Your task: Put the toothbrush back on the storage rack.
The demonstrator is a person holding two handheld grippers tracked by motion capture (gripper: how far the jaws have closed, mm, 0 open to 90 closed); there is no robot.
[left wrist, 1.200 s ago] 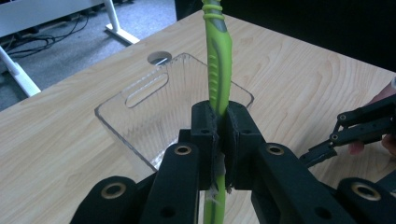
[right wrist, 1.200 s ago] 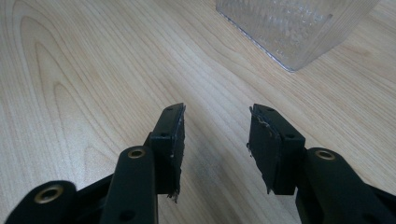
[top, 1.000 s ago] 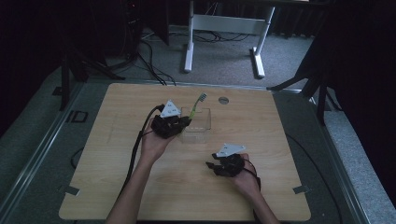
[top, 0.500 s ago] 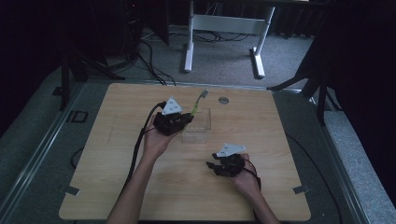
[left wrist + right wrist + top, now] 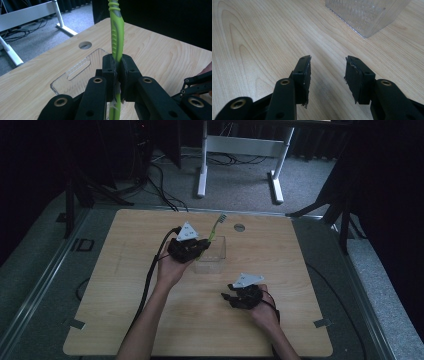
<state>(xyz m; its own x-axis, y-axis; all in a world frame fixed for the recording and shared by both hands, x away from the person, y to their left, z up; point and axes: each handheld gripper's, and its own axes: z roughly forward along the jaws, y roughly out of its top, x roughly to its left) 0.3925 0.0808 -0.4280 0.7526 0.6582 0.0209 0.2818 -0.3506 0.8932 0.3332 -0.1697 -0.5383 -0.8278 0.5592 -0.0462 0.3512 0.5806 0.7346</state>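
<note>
My left gripper (image 5: 199, 248) is shut on the handle of a green toothbrush (image 5: 216, 227), which points up and away with its bristle head at the far end. In the left gripper view the pads clamp the toothbrush (image 5: 117, 37) mid-handle, just above a clear plastic box (image 5: 75, 72). The box (image 5: 220, 256) stands on the wooden table right beside this gripper. Nearer the front of the table, my right gripper (image 5: 227, 296) rests low with its jaws open. Between them (image 5: 327, 72) there is only bare wood, and a corner of the box (image 5: 367, 15) lies ahead of them.
A round cable hole (image 5: 239, 227) sits in the table (image 5: 125, 320) behind the box. Beyond the far edge, a white desk frame (image 5: 202, 170) and cables lie on grey carpet. Metal rails run along the table's left and right sides.
The left gripper has shifted slightly to the right with the toothbrush, closer over the box. The right gripper has stayed in place.
</note>
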